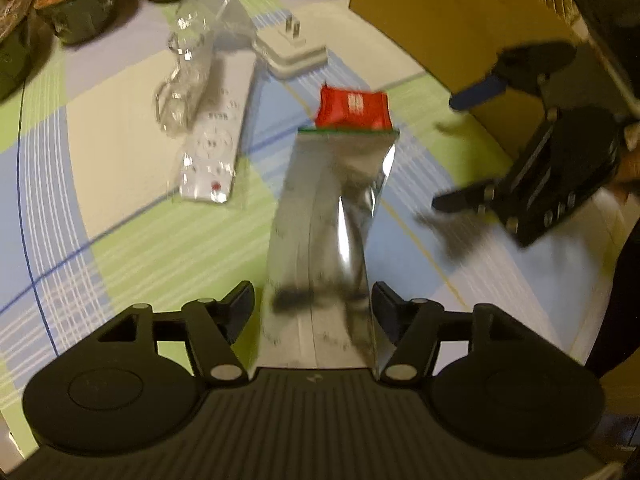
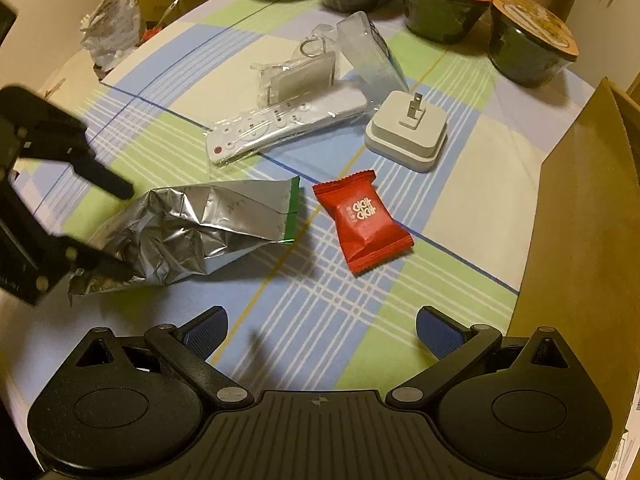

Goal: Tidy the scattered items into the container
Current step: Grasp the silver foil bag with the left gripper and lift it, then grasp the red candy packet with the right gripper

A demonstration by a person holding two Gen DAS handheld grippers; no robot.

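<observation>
A crumpled silver foil pouch [image 1: 320, 216] [image 2: 208, 228] with a green edge lies on the checked tablecloth. My left gripper [image 1: 314, 300] [image 2: 120, 230] is open and straddles its near end, one finger on each side. Just past the pouch lies a red candy packet [image 1: 352, 108] [image 2: 362, 220]. Further on are a white remote [image 1: 212, 140] [image 2: 280, 124] in clear wrap and a white plug adapter [image 1: 288, 48] [image 2: 408, 136]. The cardboard box [image 1: 440, 20] [image 2: 580, 220] stands at the right. My right gripper [image 2: 322, 336] [image 1: 460, 148] hovers open with nothing between its blue pads, near the box.
Several dark instant-noodle bowls [image 2: 440, 0] [image 1: 80, 4] line the table's far edge. A bagged keyring item [image 2: 300, 76] and a clear pack [image 2: 368, 52] lie beside the remote. A crumpled plastic bag [image 2: 112, 28] sits beyond the table's left edge.
</observation>
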